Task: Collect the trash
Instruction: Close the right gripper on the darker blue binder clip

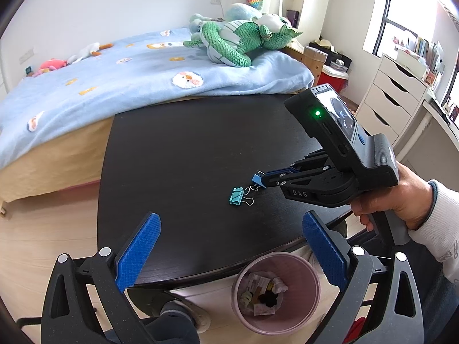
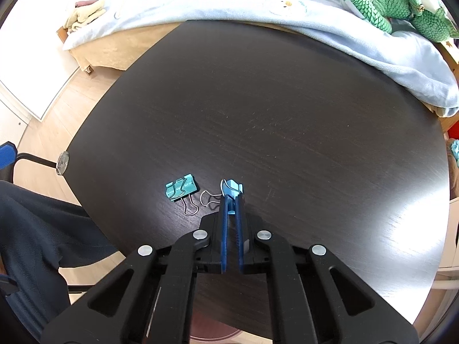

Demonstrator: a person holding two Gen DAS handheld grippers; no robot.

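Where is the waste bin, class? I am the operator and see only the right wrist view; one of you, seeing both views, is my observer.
Observer: The round pink plastic waste bin sits below the near edge of the dark wooden table; only the left wrist view shows it.
Operator: Is it empty?
Observer: No, wrappers and crumpled paper scraps already lie inside.
Operator: And the left hand-held gripper?
Observer: The left hand-held gripper is open and holds nothing, above that table edge.
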